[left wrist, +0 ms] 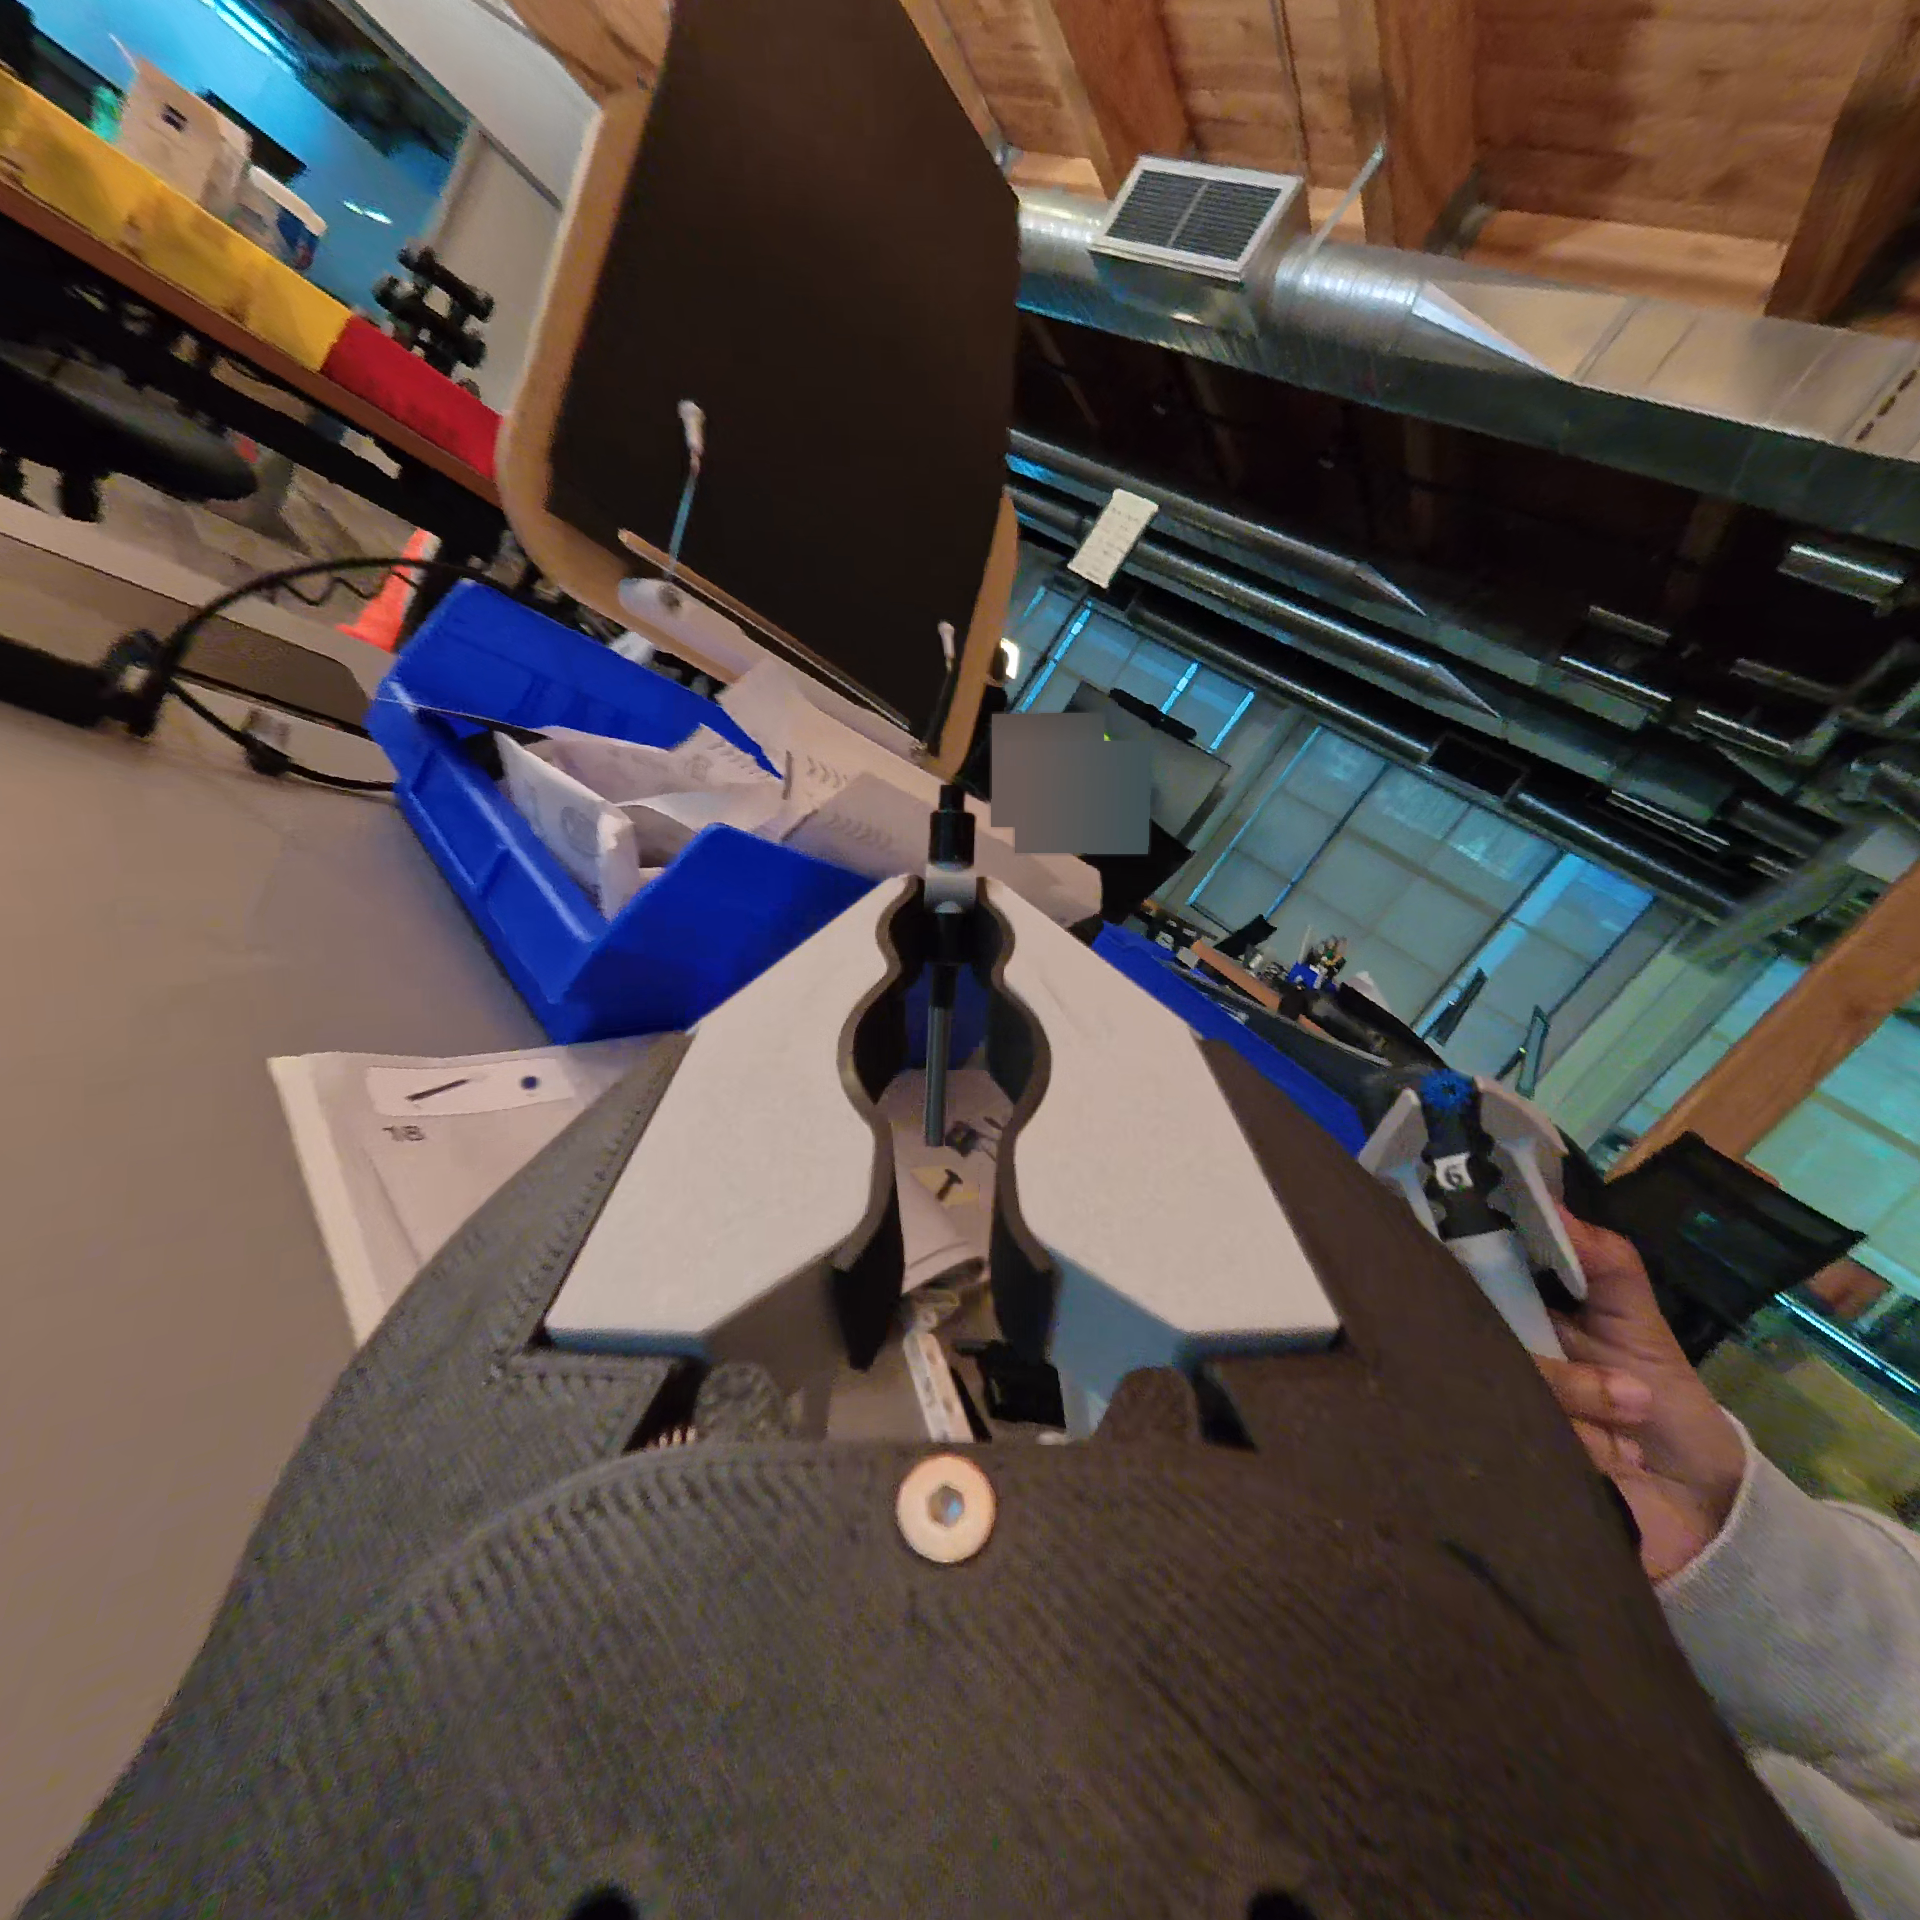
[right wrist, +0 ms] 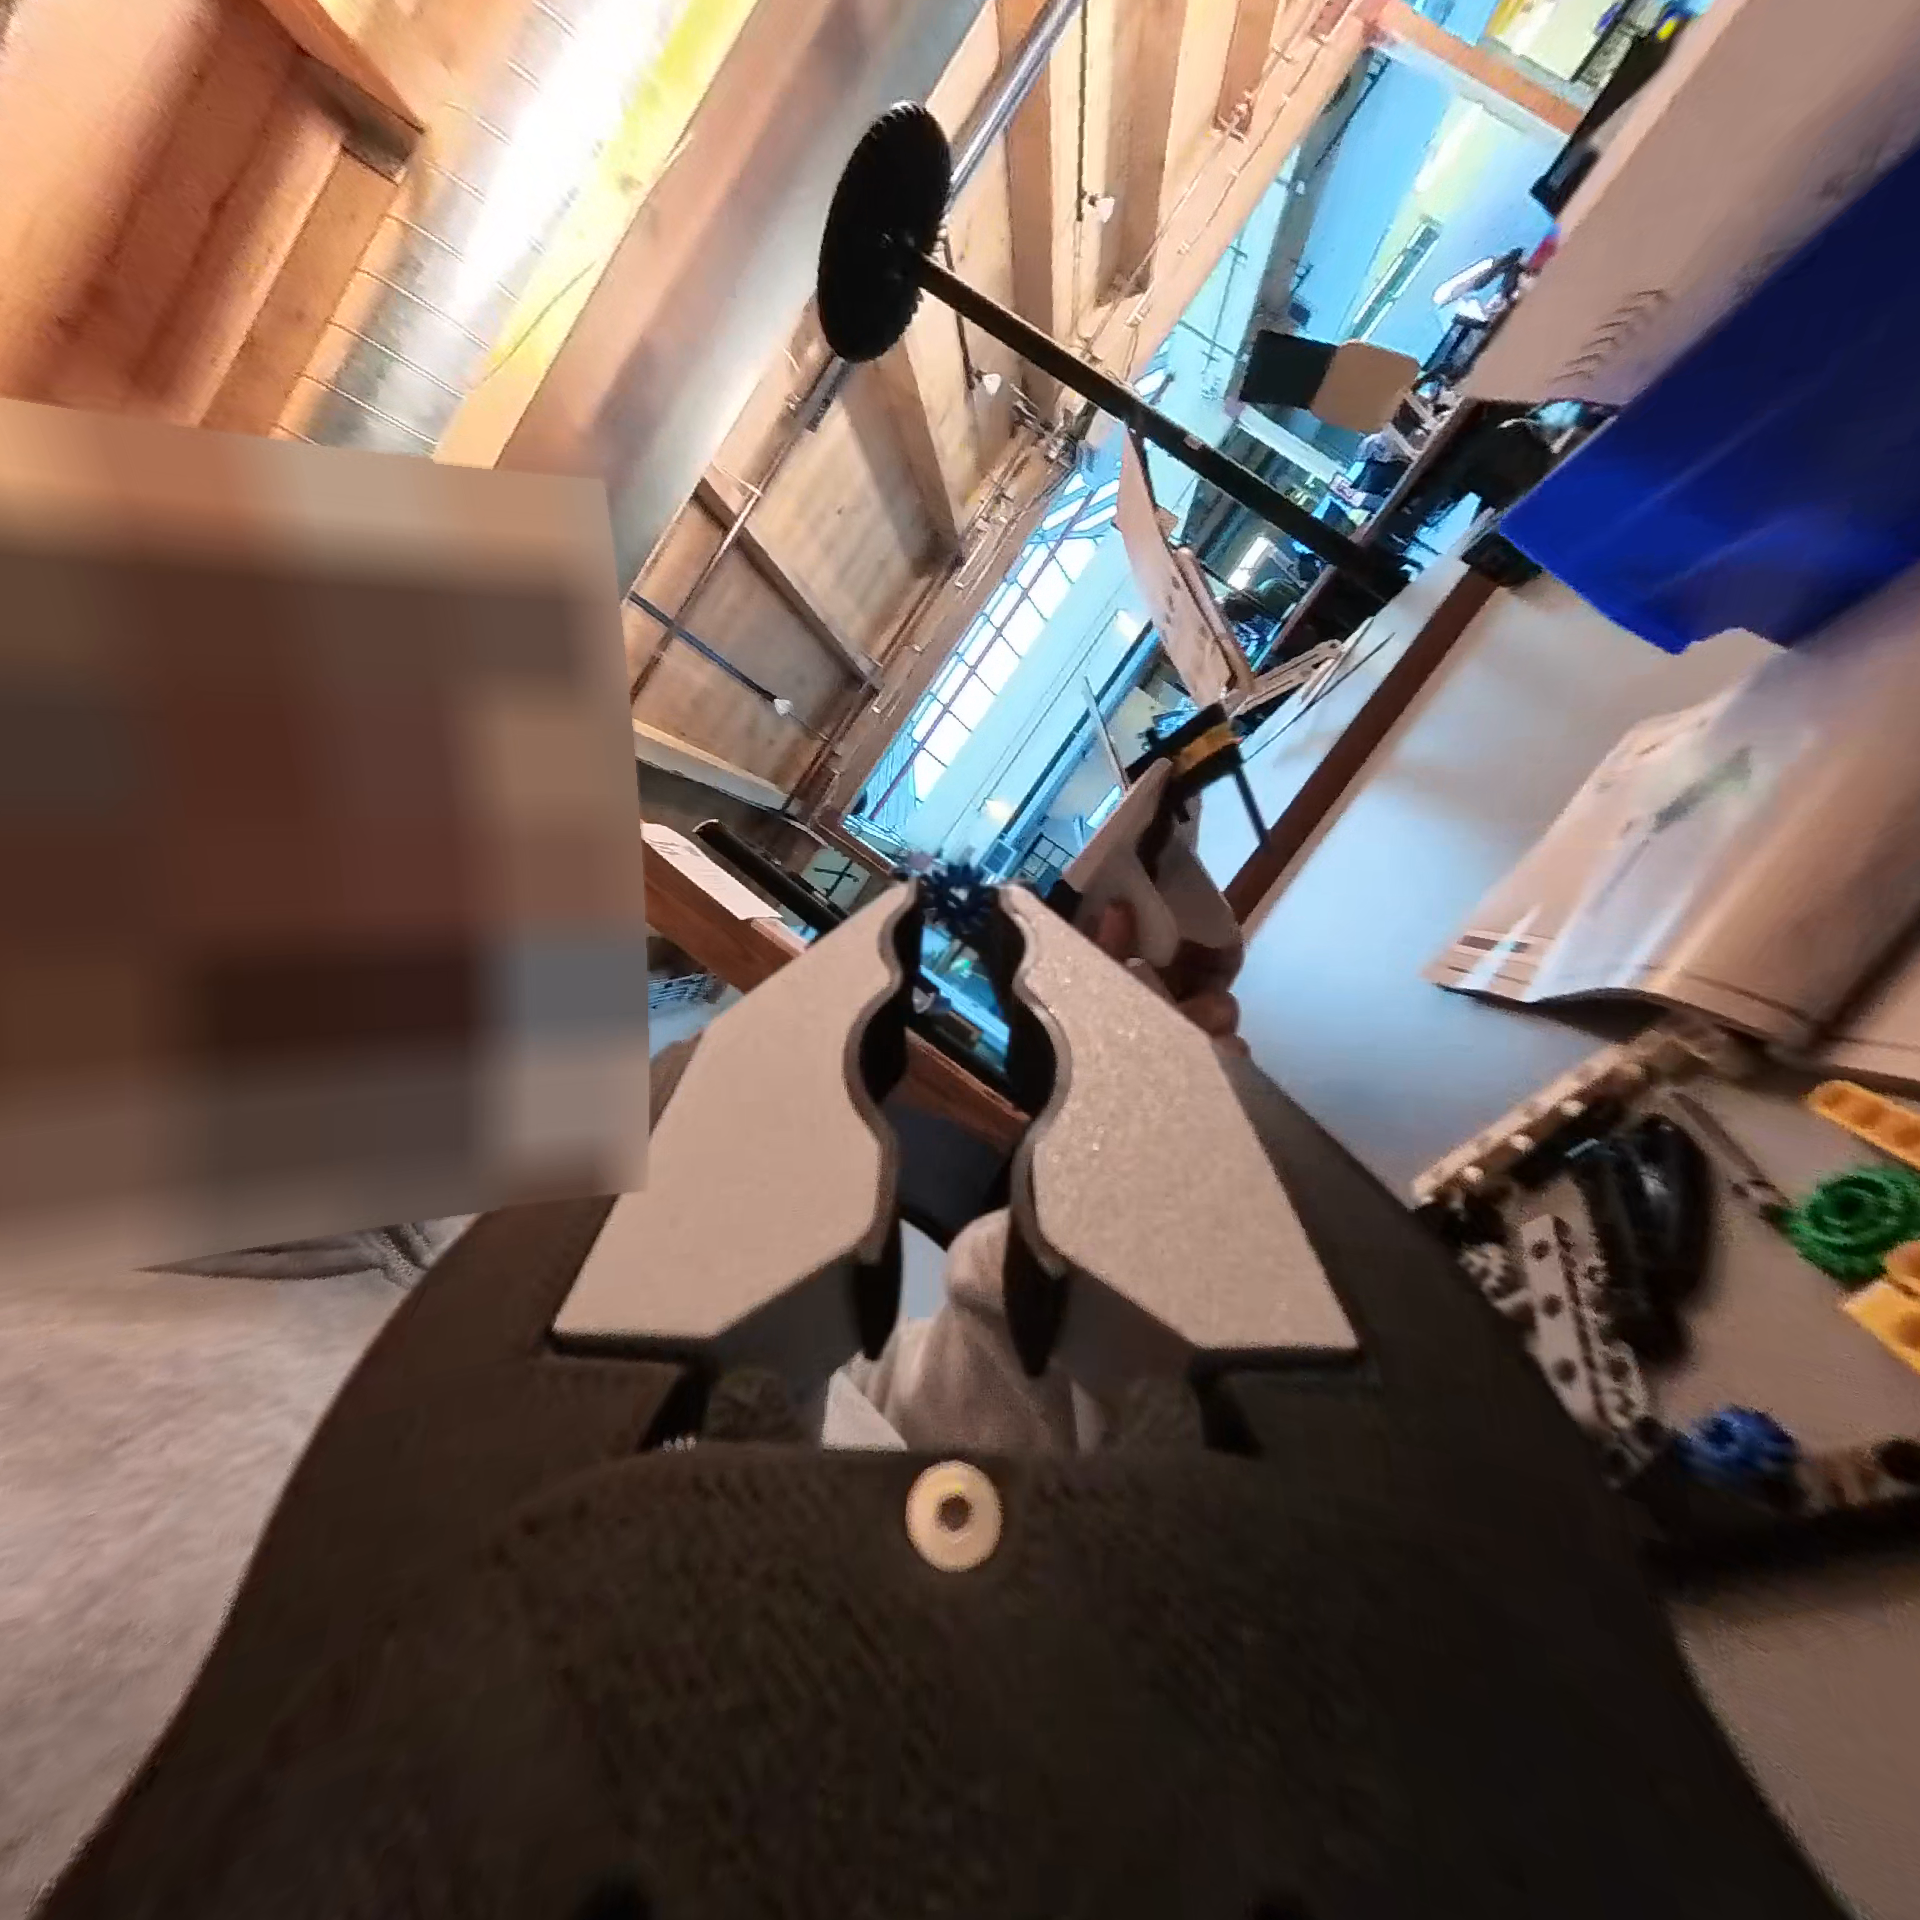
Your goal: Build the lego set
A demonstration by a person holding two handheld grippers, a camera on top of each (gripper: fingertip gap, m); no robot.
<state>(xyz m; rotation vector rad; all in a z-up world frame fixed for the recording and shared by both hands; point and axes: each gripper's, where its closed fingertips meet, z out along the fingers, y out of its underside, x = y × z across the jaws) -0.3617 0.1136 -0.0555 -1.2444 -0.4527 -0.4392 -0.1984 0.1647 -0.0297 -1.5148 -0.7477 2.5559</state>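
My left gripper [left wrist: 951,899] is shut on a grey connector [left wrist: 951,891] on a thin black axle [left wrist: 938,1039] that runs back between the fingers. A large black panel with a tan rim [left wrist: 790,364] stands on top of that part. My right gripper [right wrist: 956,902] is shut on a small blue gear [right wrist: 954,896] and is held in the air. It also shows in the left wrist view [left wrist: 1449,1101], low at the right, with a hand behind it. The left gripper shows in the right wrist view [right wrist: 1169,805] just beyond the gear, with the panel [right wrist: 1169,561] seen edge-on.
A blue bin [left wrist: 582,914] with paper bags stands behind an open instruction booklet [left wrist: 416,1143] on the grey table. In the right wrist view a partly built grey frame [right wrist: 1558,1278], a green gear [right wrist: 1860,1210], yellow beams [right wrist: 1870,1117] and another blue gear [right wrist: 1730,1446] lie at the right.
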